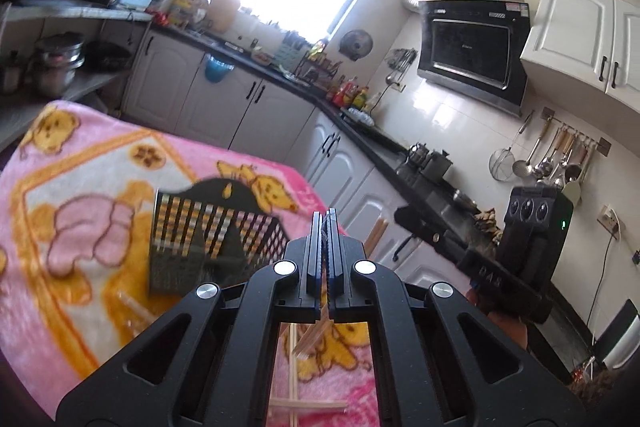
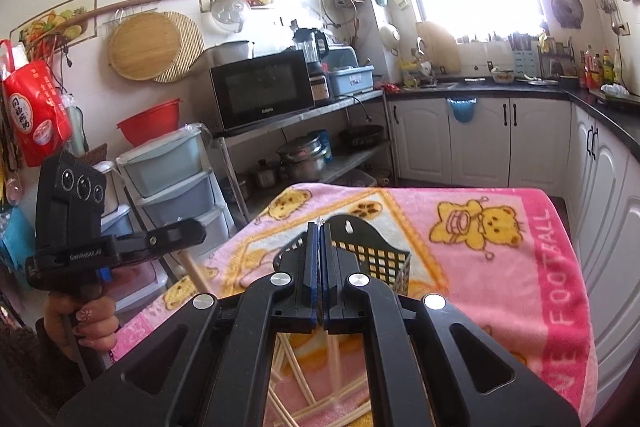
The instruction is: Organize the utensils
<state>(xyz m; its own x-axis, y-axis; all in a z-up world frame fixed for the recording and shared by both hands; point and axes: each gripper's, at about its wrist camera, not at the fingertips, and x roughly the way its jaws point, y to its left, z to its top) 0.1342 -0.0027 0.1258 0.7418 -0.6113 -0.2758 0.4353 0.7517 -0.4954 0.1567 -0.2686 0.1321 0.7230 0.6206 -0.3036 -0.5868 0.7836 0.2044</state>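
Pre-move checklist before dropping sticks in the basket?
1. Left gripper jaws shut on chopstick: ok.
2. Right gripper jaws shut on chopsticks: ok.
3. Basket upright on blanket: ok.
4. Basket opening free: cannot tell, hidden behind the jaws.
5. Grippers apart, one to each side of the basket: ok.
6. All sticks collected: not ok, loose sticks lie on the blanket.
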